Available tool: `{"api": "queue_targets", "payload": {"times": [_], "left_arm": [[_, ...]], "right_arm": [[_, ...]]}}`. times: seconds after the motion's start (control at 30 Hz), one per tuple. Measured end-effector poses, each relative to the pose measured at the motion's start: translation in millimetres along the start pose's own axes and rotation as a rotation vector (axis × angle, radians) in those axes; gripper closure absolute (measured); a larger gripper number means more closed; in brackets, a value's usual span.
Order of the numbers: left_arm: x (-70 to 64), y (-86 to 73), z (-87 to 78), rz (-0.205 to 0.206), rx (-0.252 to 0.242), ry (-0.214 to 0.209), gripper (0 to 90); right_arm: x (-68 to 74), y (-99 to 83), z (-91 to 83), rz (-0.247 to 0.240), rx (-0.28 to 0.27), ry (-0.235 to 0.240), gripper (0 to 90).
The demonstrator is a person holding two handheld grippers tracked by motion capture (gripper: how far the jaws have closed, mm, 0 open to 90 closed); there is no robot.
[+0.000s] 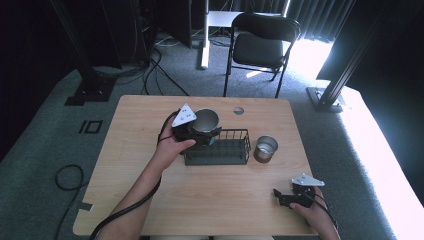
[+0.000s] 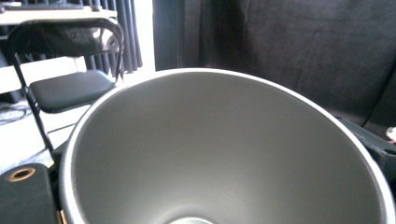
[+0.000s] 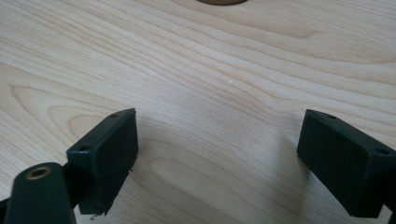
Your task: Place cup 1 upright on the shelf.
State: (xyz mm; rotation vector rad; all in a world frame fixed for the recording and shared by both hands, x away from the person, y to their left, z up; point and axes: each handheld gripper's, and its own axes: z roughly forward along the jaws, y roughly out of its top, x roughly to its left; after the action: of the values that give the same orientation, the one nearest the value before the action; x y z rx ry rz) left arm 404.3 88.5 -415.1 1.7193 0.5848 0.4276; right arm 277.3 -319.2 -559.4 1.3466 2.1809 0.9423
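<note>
A: Start with the biggest thing. What carries it all?

B: A pale wooden counter (image 1: 150, 200), rectangular, with a small round hole near its far edge. A black folding chair (image 1: 260, 45) stands on the grey carpet beyond it.

A: And on the counter?

B: A black wire rack (image 1: 220, 150) sits about the middle. Just to its right, close beside it, stands a metal cup (image 1: 265, 148), upright with its mouth up.

A: Is there a second cup?

B: Yes, a held steel cup (image 1: 206, 120). It is at the rack's left far corner, above the wire rim, with its mouth tilted up toward the camera. In the left gripper view its grey inside (image 2: 219, 154) takes up nearly the whole frame, so it sits right at that gripper.

A: So the left gripper has it?

B: The left gripper (image 1: 192, 129) is clamped on the held steel cup, with the person's left hand (image 1: 172, 145) wrapped round the body below the grey three-cornered plate. The fingers themselves are hidden behind the cup wall.

A: And the other one?

B: The right gripper (image 1: 282, 196) lies low at the counter's near right corner, well apart from the rack and both cups. In the right gripper view its fingers (image 3: 105, 154) stand wide apart with bare wood between them, holding nothing.
</note>
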Motion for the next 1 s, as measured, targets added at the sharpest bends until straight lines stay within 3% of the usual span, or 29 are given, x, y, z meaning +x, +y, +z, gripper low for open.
{"api": "queue_targets", "payload": {"times": [0.2, 0.5, 1.0], "left_arm": [[14.1, -14.1, 1.2, -0.027, 0.027, 0.049, 9.4], [24.1, -34.6, 9.0, -0.08, 0.044, 0.054, 9.4], [28.6, -60.3, 24.0, -0.115, 0.081, 0.01, 9.4]], "right_arm": [[0.0, 0.0, 0.0, 0.0, 0.0, 0.0, 12.1], [0.0, 0.0, 0.0, 0.0, 0.0, 0.0, 12.1], [0.0, 0.0, 0.0, 0.0, 0.0, 0.0, 12.1]]}}
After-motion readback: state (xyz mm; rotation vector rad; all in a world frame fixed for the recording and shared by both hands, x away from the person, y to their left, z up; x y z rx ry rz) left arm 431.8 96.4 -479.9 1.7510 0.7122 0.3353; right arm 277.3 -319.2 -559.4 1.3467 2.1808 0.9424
